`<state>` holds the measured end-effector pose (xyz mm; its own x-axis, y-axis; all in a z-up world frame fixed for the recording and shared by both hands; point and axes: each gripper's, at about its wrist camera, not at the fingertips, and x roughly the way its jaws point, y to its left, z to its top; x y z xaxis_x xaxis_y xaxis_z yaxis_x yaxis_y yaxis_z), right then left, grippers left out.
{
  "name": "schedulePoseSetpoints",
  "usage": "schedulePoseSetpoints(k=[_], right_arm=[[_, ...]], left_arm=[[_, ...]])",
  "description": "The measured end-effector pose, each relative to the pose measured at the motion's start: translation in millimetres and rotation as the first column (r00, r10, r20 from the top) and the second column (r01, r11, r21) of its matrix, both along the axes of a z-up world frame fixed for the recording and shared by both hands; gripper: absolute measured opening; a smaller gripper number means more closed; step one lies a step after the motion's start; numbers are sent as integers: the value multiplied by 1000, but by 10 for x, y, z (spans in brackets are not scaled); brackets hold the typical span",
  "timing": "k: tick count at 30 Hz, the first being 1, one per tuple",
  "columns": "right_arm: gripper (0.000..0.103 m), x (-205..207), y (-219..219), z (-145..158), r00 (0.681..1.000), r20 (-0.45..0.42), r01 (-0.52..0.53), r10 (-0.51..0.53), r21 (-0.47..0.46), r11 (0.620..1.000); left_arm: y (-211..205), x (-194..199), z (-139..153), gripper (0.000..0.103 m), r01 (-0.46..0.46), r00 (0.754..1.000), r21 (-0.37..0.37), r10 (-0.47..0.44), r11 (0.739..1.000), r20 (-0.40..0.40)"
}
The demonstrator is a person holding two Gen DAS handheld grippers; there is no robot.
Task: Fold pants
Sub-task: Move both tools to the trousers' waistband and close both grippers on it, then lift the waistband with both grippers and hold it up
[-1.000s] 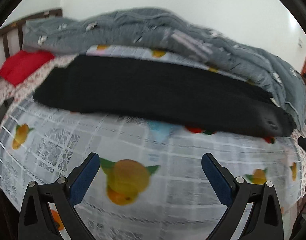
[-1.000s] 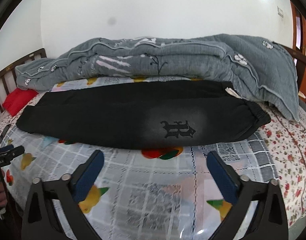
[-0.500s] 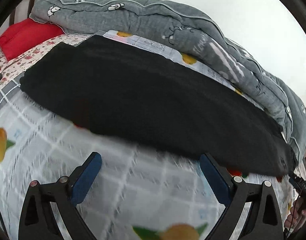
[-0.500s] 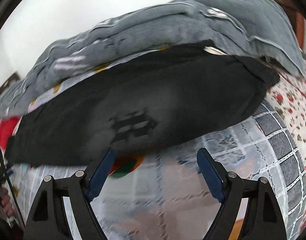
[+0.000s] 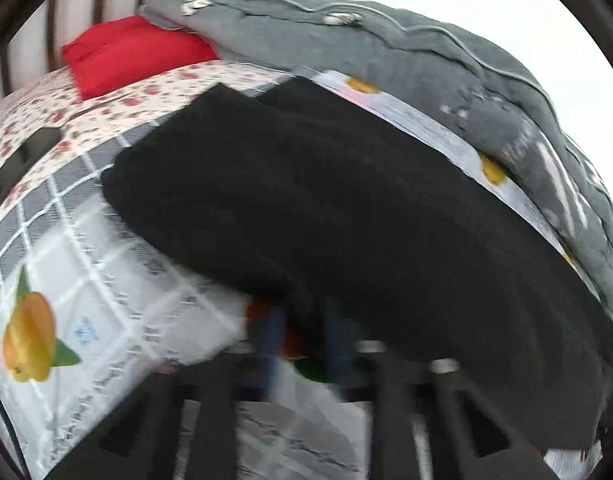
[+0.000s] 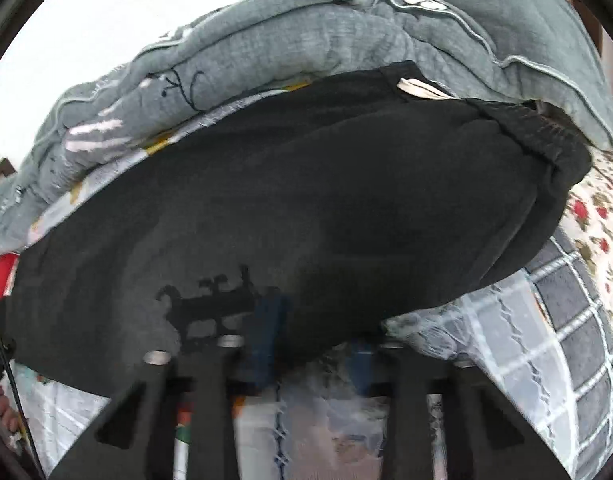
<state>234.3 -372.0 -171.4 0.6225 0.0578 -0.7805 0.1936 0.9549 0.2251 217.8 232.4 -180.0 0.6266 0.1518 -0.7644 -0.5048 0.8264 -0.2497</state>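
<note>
Black pants (image 5: 346,216) lie lengthwise across the bed, legs together, cuffs toward the left in the left wrist view. The right wrist view shows the waist end (image 6: 538,136) and a dark printed logo (image 6: 210,304) on the thigh. My left gripper (image 5: 302,340) has its blue pads close together at the near edge of the pants, apparently pinching the cloth; motion blur hides the contact. My right gripper (image 6: 318,340) is nearly closed at the near edge by the logo, with the black cloth over its left pad.
A grey quilt (image 5: 426,64) is piled behind the pants against the wall. A red pillow (image 5: 134,52) sits by the wooden headboard. The bedsheet (image 5: 66,280) has a grid print with oranges, and a floral sheet (image 6: 598,216) lies at the right.
Both grippers moved forward to the near edge of the pants, and their jaws went from wide open to nearly closed at the cloth.
</note>
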Motion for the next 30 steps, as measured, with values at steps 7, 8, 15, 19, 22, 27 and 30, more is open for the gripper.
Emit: schedulePoseSetpoints(k=[7,8,15,19,22,27,30], right_arm=[[14,-101,70,524,988,155,-19,25,-40,999],[14,-70,71,606,986,164,-18,24,-40,999],[13,256,112,814,978,208,-12,21,-45,999],[13,607,223,832,973,230,9,9,-77,997],[13,851,296,808,968,250,19,11,-118,993],[12,1166,249,569,953,301,61,-33,-82,995],[12,1258,213,320,950,304,85,-74,-23,996]], left_arm=[[22,-74,396,8,38,993,3,-38,999,107],[26,-68,500,8,44,990,11,-45,999,132],[-214,227,923,8,65,977,177,-99,982,190],[-326,577,1060,8,69,968,207,-115,976,222],[-402,819,1070,8,57,956,247,-125,967,267],[-441,1105,822,8,8,934,304,-116,953,338],[-474,1223,572,8,19,938,313,-126,949,324]])
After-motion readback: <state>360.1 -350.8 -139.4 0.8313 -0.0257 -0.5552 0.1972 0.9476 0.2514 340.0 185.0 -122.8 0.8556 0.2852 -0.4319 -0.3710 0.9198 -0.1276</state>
